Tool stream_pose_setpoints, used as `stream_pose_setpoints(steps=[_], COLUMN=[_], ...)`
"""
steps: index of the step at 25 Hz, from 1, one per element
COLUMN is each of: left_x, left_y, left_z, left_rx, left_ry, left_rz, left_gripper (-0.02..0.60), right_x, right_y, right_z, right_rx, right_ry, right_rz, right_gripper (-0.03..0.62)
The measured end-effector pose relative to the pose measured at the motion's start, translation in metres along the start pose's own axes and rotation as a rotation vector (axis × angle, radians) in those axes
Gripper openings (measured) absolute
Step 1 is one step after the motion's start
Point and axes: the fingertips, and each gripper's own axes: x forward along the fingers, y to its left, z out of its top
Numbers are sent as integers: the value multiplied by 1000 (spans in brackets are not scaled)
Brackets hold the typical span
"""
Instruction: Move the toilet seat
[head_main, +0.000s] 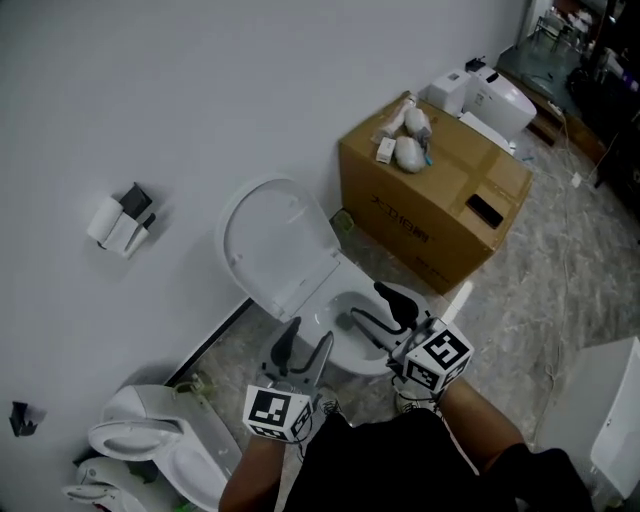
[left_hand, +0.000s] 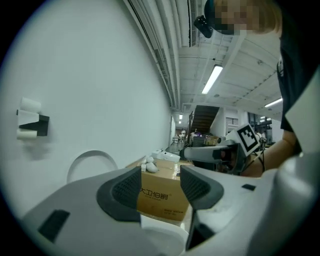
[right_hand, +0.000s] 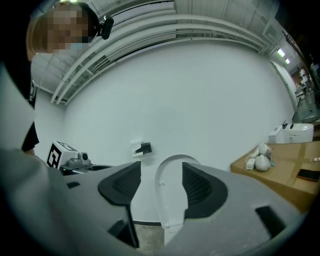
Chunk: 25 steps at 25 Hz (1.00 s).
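White wall (head_main: 150, 90) backs the upright toilet seat (head_main: 278, 243), dead ahead of our wide-open, empty right gripper (head_main: 365, 304); left gripper (head_main: 307, 335) also gapes empty.

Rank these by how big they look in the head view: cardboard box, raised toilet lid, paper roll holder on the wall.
1. cardboard box
2. raised toilet lid
3. paper roll holder, clearly the smallest
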Motion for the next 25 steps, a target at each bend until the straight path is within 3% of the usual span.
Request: stream_pose_setpoints(steps=[14,25], left_x=[29,66], left_y=[21,-1], left_z=[-2,-12], left_rx=[41,49], left_ry=[14,41], left_rz=[-335,-422], left_gripper=[222,227], right_x=[7,-24], right_y=[-5,-39], right_z=[3,-19], right_rx=[-16,22], right_ry=[-72,-37], right_rz=[-309,-425], right_gripper=[267,290])
